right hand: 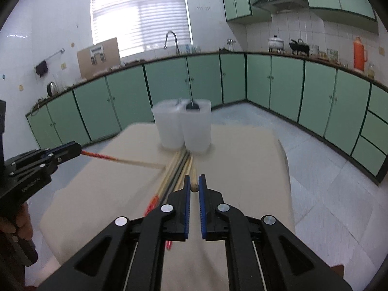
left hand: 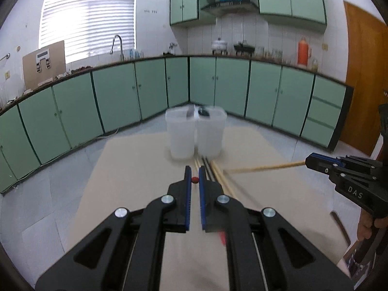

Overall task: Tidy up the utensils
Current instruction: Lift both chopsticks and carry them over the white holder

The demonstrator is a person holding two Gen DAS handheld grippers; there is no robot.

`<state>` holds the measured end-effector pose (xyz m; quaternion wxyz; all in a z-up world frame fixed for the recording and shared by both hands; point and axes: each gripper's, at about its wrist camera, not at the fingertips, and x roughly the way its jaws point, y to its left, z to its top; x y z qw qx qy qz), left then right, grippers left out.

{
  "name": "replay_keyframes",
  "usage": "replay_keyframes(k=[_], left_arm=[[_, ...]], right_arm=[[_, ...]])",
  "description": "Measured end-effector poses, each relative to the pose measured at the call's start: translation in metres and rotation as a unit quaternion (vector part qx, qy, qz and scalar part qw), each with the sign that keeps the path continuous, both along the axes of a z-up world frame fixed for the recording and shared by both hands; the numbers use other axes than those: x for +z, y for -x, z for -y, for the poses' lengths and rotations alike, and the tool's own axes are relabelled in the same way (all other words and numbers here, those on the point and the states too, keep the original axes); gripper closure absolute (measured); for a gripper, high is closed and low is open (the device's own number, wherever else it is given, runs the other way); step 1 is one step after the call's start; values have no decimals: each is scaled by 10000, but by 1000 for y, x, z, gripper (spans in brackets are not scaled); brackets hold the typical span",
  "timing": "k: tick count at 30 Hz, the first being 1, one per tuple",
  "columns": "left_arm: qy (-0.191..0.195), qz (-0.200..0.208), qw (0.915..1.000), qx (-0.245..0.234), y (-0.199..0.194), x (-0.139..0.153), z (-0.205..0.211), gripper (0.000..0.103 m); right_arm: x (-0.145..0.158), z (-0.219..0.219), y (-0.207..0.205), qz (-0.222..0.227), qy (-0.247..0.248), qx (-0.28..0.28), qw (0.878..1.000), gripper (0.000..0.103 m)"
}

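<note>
Two translucent white containers [left hand: 196, 133] stand side by side on a beige table [left hand: 135, 184], with a dark utensil head [right hand: 192, 106] sticking up from one. Several chopsticks [left hand: 213, 172] lie in a bundle in front of them. My left gripper [left hand: 194, 180] is shut on a red-ended chopstick [right hand: 116, 158], seen end-on as a red dot. My right gripper [right hand: 194, 188] is shut on a plain wooden chopstick [left hand: 264, 168] held out over the table. Each gripper shows in the other's view: the right [left hand: 309, 161], the left [right hand: 77, 148].
Green kitchen cabinets [left hand: 145, 92] and a counter with a sink tap [left hand: 117, 44] run around the room behind the table. An orange thermos [right hand: 359, 52] and pots stand on the counter. The floor is tiled.
</note>
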<state>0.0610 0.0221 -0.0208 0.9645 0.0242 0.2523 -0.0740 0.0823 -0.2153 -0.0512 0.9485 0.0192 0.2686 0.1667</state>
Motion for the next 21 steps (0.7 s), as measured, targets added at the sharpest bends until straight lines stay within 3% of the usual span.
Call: replay_keyframes(k=[14, 21], left_arm=[[137, 273, 9991, -310, -31, 51, 3, 98], [137, 592, 9978, -257, -33, 79, -8, 98]], right_arm=[[65, -3, -56, -104, 172, 598, 9980, 96], [100, 0, -70, 146, 109, 749, 9970, 96]])
